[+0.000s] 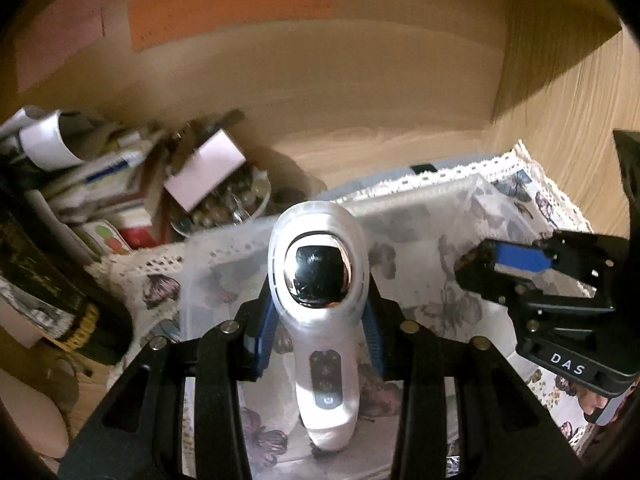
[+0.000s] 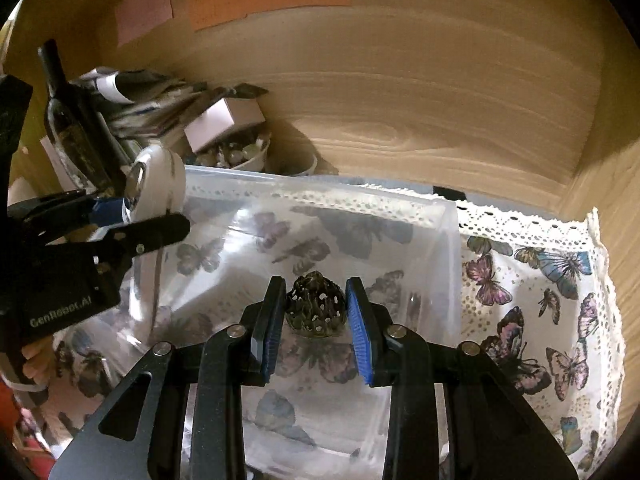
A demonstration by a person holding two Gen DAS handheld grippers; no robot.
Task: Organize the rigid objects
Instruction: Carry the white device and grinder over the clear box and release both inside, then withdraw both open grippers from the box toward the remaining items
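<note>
My left gripper (image 1: 320, 320) is shut on a white handheld device (image 1: 320, 272) with a shiny dark round head and a button panel on its handle. It holds the device above a clear plastic bin (image 1: 400, 200). In the right wrist view the left gripper (image 2: 132, 220) and the white device (image 2: 156, 184) hang over the bin's left rim. My right gripper (image 2: 316, 320) is shut on a small dark perforated metal dome (image 2: 316, 308), over the inside of the clear bin (image 2: 448, 216). The right gripper also shows in the left wrist view (image 1: 500, 264).
The bin stands on a butterfly-print cloth (image 2: 552, 280) with a lace edge inside a wooden cabinet. At the back left are a dark bottle (image 2: 68, 120), stacked papers and boxes (image 2: 152, 112), a pale pink box (image 2: 224, 120) and a bowl of stones (image 2: 244, 156).
</note>
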